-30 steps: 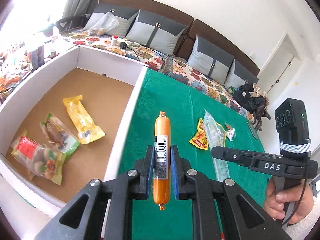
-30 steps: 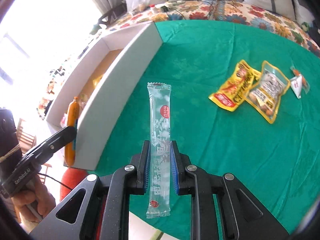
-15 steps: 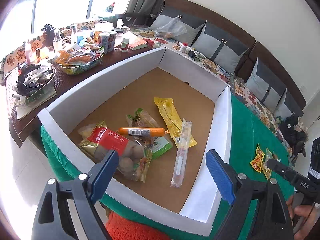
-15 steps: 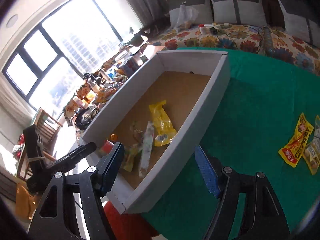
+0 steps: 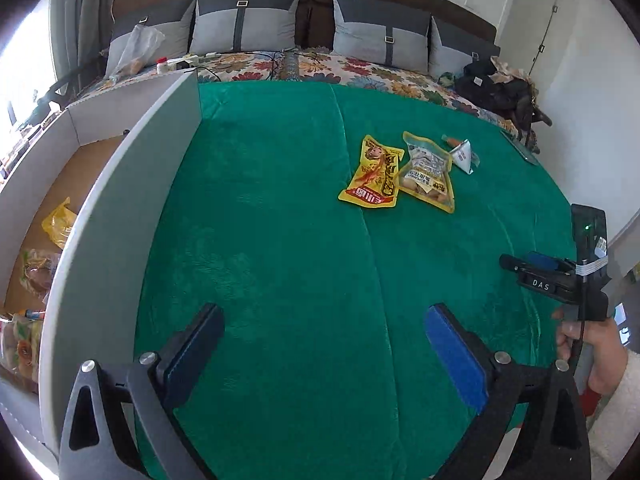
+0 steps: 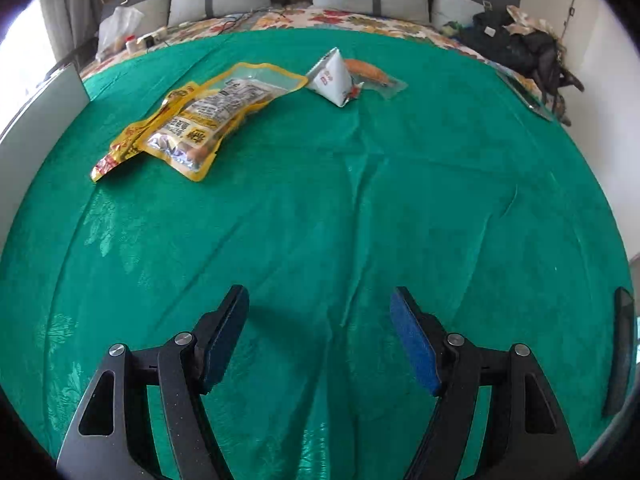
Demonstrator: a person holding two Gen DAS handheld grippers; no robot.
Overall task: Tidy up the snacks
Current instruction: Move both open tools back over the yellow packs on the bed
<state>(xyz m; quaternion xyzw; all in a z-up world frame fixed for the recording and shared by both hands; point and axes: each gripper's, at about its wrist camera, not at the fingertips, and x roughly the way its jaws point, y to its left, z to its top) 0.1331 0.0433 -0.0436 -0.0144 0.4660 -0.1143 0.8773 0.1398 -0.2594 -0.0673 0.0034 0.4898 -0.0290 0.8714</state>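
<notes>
Green cloth covers the table (image 5: 280, 240), where our yellow snack packets (image 5: 374, 178) lie together, well beyond the tongs. Our left tongs (image 5: 324, 344), just opening wider, and right tongs (image 6: 318, 332) gape empty.

Daylight pours in from a window (image 5: 24, 52) at the far left, blown out to white glare. The green cloth (image 5: 280, 240) is evenly bright, with soft shadows under the near claws. Both views are sharp at centre, strongly bowed and dark-vignetted at the edges.
</notes>
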